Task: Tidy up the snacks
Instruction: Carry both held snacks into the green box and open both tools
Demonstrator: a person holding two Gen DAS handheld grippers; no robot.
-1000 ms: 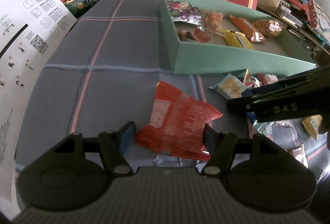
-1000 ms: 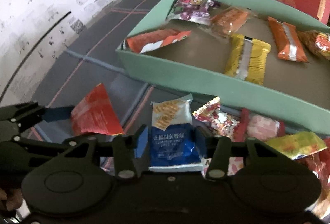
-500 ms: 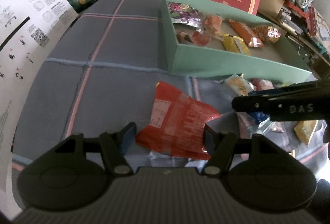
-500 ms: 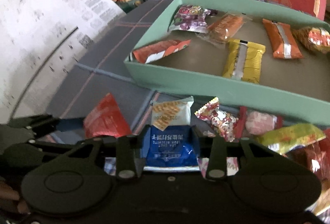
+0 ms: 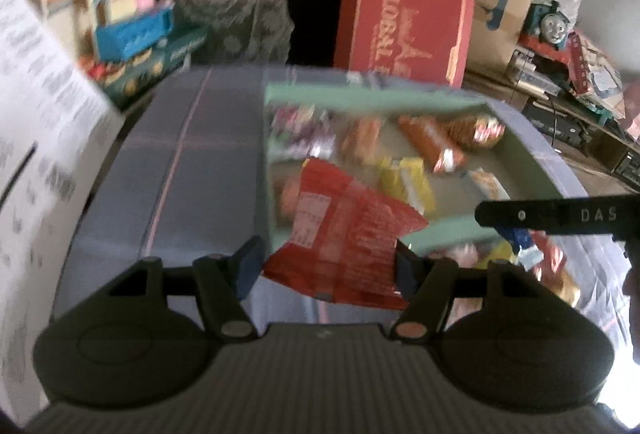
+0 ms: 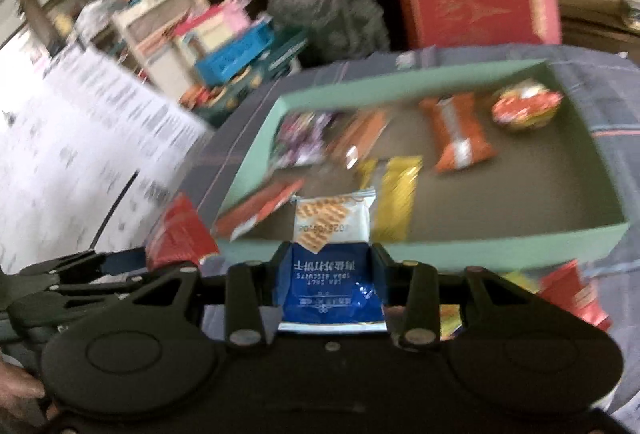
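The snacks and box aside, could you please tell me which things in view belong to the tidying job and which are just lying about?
Part of the job:
- red packet in the left gripper
- blue biscuit packet in the right gripper
- green box with packets inside
- loose packets on the cloth

Just lying about:
- red gift box
- toy train
- toy kitchen
- printed sheet

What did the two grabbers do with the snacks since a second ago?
Both lifted their packets off the cloth toward the green box. The right gripper has just been closing on the blue biscuit packet; the left gripper carries the red packet it already held. The snacks in the box stayed put.
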